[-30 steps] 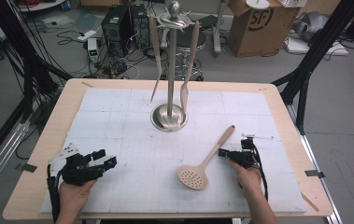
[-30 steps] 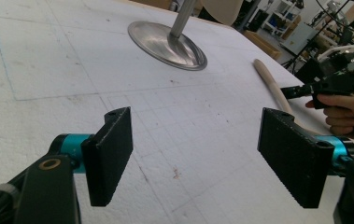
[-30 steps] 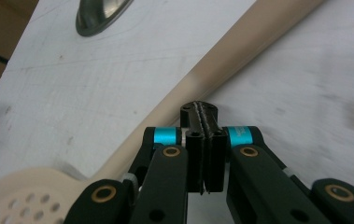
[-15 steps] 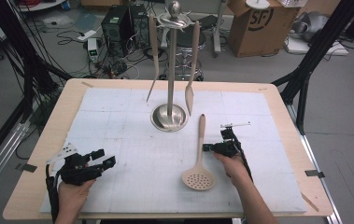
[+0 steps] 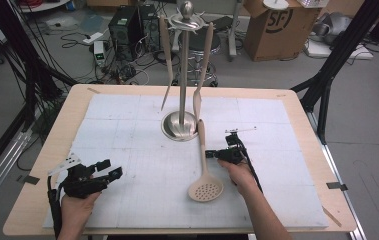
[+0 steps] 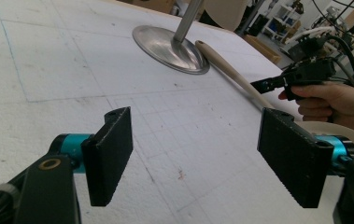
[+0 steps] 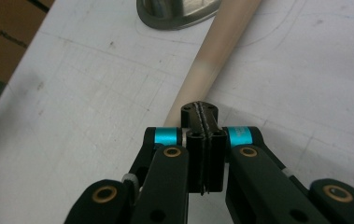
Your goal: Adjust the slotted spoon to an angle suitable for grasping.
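The right tool is seen pressed together, its tips against the slotted spoon lying just ahead on the surface. The left tool is held spread, well apart.

A tall stand sits far back in the middle of the table. A big spoon with holes lies in front of it, its handle end by the stand's foot. The right gripper is just right of the spoon's handle. The left gripper is near, on the left side.
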A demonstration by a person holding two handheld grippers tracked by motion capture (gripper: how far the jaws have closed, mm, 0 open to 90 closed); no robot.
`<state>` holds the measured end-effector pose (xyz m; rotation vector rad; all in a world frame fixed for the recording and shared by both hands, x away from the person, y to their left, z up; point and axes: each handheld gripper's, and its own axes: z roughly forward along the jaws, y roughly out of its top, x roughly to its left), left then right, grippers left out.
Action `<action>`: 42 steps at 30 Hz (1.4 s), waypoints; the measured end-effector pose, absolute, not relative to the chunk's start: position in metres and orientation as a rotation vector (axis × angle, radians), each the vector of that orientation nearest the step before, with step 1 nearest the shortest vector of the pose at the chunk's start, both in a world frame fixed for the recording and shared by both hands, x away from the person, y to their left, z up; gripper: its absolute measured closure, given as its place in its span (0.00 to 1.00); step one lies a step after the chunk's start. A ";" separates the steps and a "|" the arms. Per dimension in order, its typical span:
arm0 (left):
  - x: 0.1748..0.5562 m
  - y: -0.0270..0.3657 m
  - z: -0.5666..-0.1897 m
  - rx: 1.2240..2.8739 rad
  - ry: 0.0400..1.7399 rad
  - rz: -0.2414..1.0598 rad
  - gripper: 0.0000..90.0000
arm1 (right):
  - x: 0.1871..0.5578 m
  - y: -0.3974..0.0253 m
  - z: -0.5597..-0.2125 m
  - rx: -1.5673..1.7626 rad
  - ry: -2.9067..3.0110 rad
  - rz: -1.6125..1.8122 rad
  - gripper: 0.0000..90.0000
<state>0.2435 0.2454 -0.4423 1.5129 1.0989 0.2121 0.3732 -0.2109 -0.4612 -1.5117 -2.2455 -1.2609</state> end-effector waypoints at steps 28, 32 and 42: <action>0.242 0.245 -0.442 1.521 1.096 0.210 0.30 | 0.356 -0.191 -0.436 -1.415 -2.458 -1.194 1.00; 0.242 0.245 -0.442 1.520 1.095 0.211 0.30 | 0.351 -0.177 -0.435 -1.337 -2.464 -1.134 1.00; 0.242 0.245 -0.442 1.519 1.094 0.204 0.30 | 0.343 -0.150 -0.442 -1.237 -2.522 -0.912 1.00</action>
